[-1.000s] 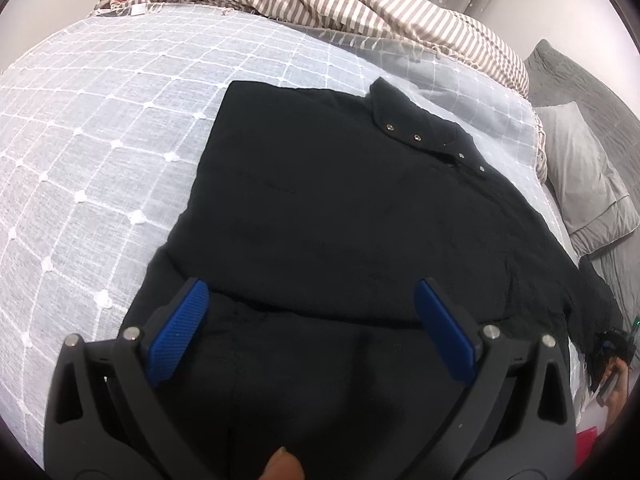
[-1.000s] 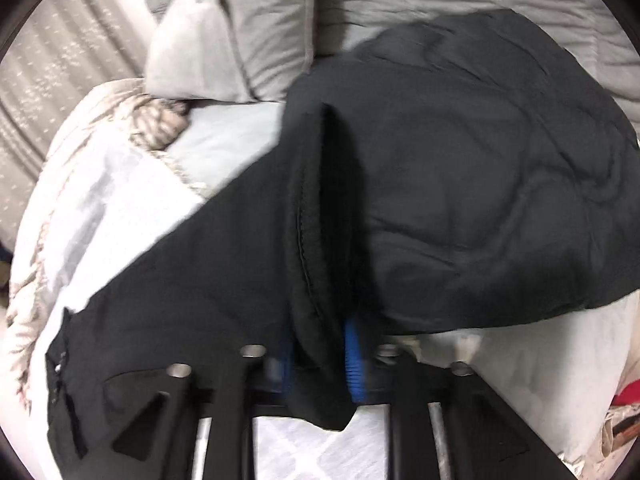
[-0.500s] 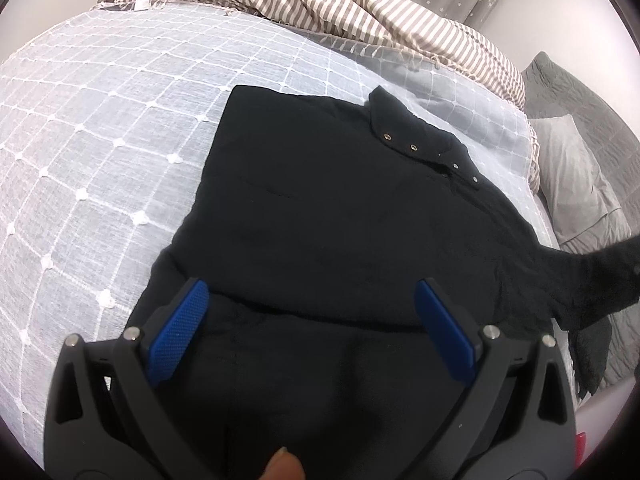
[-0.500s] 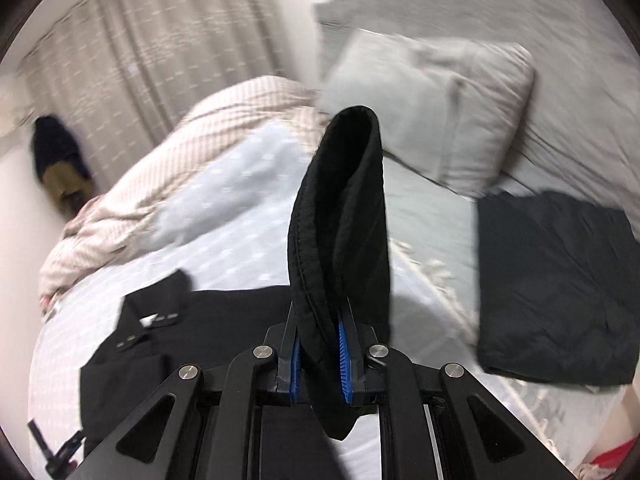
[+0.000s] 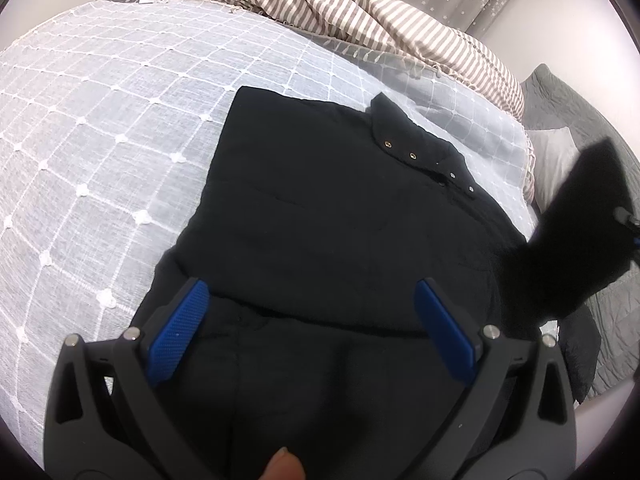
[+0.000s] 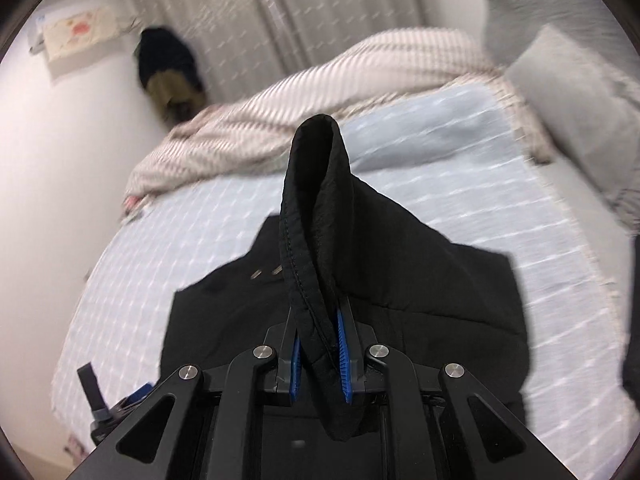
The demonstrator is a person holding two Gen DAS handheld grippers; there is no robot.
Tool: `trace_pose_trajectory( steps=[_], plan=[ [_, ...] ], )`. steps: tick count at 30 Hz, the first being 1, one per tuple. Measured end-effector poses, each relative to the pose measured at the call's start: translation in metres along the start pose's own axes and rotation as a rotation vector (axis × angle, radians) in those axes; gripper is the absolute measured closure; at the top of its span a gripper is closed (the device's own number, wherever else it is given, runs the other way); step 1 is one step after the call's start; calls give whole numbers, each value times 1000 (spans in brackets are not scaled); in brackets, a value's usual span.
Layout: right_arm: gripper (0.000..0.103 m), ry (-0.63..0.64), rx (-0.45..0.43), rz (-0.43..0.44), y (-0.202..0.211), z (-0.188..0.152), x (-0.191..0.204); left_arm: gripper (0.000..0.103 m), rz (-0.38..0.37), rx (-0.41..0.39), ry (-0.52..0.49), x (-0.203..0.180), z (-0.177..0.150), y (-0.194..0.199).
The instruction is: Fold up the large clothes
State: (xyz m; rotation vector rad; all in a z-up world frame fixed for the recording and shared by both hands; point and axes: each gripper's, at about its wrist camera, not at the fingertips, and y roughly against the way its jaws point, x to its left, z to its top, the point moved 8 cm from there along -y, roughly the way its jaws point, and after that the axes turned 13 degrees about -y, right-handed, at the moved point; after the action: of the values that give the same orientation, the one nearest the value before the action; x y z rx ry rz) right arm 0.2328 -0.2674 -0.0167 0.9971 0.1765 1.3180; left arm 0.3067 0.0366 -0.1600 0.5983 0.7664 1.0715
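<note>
Right jaws clamp the sleeve [image 6: 316, 216]; left gripper [image 5: 312, 332] hangs with jaws wide apart over the jacket [image 5: 332, 216], which lies flat on the bed [image 5: 100, 128]. I'd carry the sleeve across the jacket's chest (low, untwisted), then release.

Left wrist view looks down close over the black jacket [image 5: 328, 208] on the bed [image 5: 100, 128]. Right wrist view faces across the same jacket [image 6: 420, 272] toward the curtains [image 6: 304, 12].

jacket [image 5: 328, 216] on bedspread [image 5: 100, 128], blanket [image 5: 360, 12] behind, pillow [image 6: 580, 92] right
</note>
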Motion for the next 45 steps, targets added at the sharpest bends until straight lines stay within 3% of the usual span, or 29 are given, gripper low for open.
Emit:
trace_pose_trajectory(
  steps=[4, 7, 9, 10, 11, 17, 20, 24, 29, 32, 33, 34, 38, 41, 44, 45],
  plan=[
    [79, -27, 136, 38, -59, -41, 19, 1, 3, 7, -13, -2, -1, -2],
    [72, -61, 224, 154, -86, -69, 22, 1, 4, 19, -42, -8, -1, -4],
    [57, -71, 245, 205, -90, -78, 22, 1, 6, 17, -70, -14, 0, -3],
    [42, -63, 242, 212, -88, -80, 19, 1, 7, 14, -79, -16, 1, -3],
    [35, -56, 231, 207, -85, -80, 13, 1, 5, 11, -89, -18, 2, -2],
    [35, -118, 121, 184, -52, -79, -49, 1, -61, 9, -114, -50, 2, -4],
    [34, -159, 66, 146, -38, -81, -91, 2, -171, 22, -116, -80, 4, -12],
    [34, -200, 4, 106, -25, -96, -135, 18, -314, 80, -126, -121, 4, -39],
    [34, -246, -85, 81, -20, -105, -169, 41, -351, 190, -95, -149, -13, -85],
    [34, -316, -58, 44, -27, -114, -193, 66, -363, 177, -98, -165, -19, -95],
    [34, -328, -33, 16, -30, -114, -199, 81, -369, 161, -102, -171, -19, -95],
    [34, -324, -37, 10, -29, -112, -202, 88, -363, 144, -109, -174, -18, -93],
    [34, -315, -66, -45, -26, -105, -216, 91, -203, 14, -174, -172, -2, -78],
    [34, -309, -65, -106, -29, -105, -229, 82, -47, 54, -199, -163, -6, -95],
    [34, -306, -53, -122, -34, -108, -235, 80, -16, 68, -244, -168, -9, -101],
    [34, -304, -51, -128, -35, -108, -235, 75, -1, 75, -265, -170, -9, -97]
  ],
)
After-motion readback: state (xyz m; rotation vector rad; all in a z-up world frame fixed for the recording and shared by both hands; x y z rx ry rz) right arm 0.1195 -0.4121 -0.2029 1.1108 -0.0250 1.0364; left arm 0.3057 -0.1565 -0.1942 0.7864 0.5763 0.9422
